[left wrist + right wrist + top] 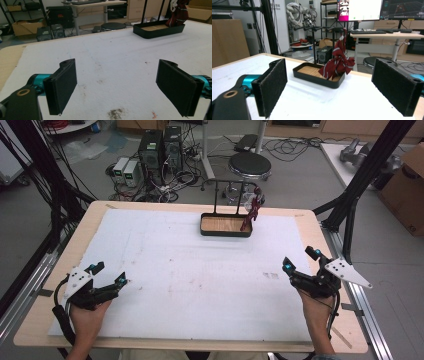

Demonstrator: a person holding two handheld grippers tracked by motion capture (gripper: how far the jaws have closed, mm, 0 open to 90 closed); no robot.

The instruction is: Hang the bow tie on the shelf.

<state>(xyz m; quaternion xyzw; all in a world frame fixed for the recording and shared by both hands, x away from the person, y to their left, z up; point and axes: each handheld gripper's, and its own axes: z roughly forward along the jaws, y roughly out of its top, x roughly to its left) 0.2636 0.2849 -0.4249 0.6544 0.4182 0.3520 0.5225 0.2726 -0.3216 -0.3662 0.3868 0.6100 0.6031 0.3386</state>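
No readable writing marks the striped red tie point(337, 62) or black tray point(318, 76).

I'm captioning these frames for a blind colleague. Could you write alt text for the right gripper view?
Two open black padded jaws of the right tool frame a black tray with a wooden base on a white table cover. A dark red striped cloth hangs from the tray's black rack into the tray.
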